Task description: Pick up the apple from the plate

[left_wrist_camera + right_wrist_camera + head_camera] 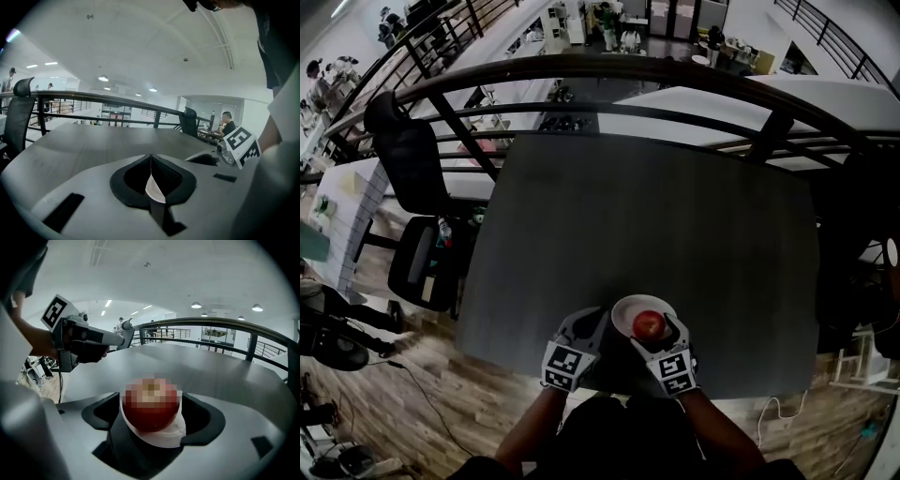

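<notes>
- Apple, red and round: sitting on the small white round plate, slightly right of the plate's centre in the head view.
- Small white round plate: lying on the dark grey matte tabletop, close to its near edge and just ahead of the person.
- Right gripper: its jaws are standing wide apart and reaching in on either side of the apple, which is sitting between them on the plate. Dark slack is showing between each black pad and the fruit, so nothing is being clamped (whether the very tips are brushing the skin cannot be told).
- Left gripper: its jaws are lying together, the pads meeting along a thin seam and gripping nothing. A sliver of white is showing through the gap below that seam. In the head view its tip is pointing at the plate's left rim, just beside it.
- Marker cubes, white with black squares: the left cube and the right cube are each riding at the rear of a gripper, facing up toward the head camera.
- Bare forearms: the left forearm and the right forearm are coming in from the bottom edge to the two grippers.
- Black metal railing: curving round the far side of the tabletop.
- Black office chair: standing off the table's left side, over the wooden plank floor.
</notes>
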A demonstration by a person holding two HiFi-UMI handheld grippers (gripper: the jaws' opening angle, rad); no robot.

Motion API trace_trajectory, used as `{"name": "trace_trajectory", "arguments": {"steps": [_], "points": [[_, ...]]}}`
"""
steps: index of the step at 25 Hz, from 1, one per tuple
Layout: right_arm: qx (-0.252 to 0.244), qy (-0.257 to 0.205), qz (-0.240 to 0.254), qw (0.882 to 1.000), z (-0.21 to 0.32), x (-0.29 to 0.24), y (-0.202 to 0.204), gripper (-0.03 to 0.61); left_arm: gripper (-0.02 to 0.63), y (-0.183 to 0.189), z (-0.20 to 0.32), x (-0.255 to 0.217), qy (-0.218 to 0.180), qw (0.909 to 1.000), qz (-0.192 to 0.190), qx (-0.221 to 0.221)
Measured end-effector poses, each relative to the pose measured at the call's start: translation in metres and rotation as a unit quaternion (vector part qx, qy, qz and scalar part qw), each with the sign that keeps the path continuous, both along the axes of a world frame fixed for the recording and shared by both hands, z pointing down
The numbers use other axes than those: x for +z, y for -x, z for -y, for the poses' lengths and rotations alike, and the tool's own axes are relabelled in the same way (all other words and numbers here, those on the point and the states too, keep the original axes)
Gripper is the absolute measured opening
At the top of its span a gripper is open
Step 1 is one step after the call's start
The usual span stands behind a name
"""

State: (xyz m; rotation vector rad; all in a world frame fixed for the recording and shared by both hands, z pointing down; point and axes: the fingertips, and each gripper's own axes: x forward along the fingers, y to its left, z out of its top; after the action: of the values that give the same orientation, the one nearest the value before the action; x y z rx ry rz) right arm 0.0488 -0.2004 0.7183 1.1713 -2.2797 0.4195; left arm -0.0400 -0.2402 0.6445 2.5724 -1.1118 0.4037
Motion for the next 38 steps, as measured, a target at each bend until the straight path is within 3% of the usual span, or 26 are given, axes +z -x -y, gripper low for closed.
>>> {"name": "trace_trajectory", "arguments": {"steps": [11, 20, 25, 33, 38], "points": [[-0.001, -0.007, -0.003, 1.0, 0.008, 0.004, 0.0, 0.396, 0.023, 0.003, 0.001, 0.0, 0.013, 0.9998, -0.013, -0.006], [0.005, -0.028, 0.009, 1.0, 0.008, -0.026, -0.003, 0.396, 0.023, -0.002, 0.001, -0.015, -0.003, 0.9998, -0.019, -0.002], [0.007, -0.075, 0.009, 0.997, 0.017, -0.073, -0.003, 0.396, 0.023, 0.002, 0.002, -0.027, -0.013, 0.9996, -0.023, -0.004], [0.026, -0.128, 0.047, 0.99, 0.025, -0.135, -0.013, 0.396, 0.023, -0.003, 0.007, -0.052, -0.038, 0.9985, -0.039, -0.004], [0.039, -0.192, 0.084, 0.977, 0.027, -0.182, -0.019, 0.396, 0.023, -0.008, 0.004, -0.077, -0.061, 0.9971, -0.046, 0.001]]}}
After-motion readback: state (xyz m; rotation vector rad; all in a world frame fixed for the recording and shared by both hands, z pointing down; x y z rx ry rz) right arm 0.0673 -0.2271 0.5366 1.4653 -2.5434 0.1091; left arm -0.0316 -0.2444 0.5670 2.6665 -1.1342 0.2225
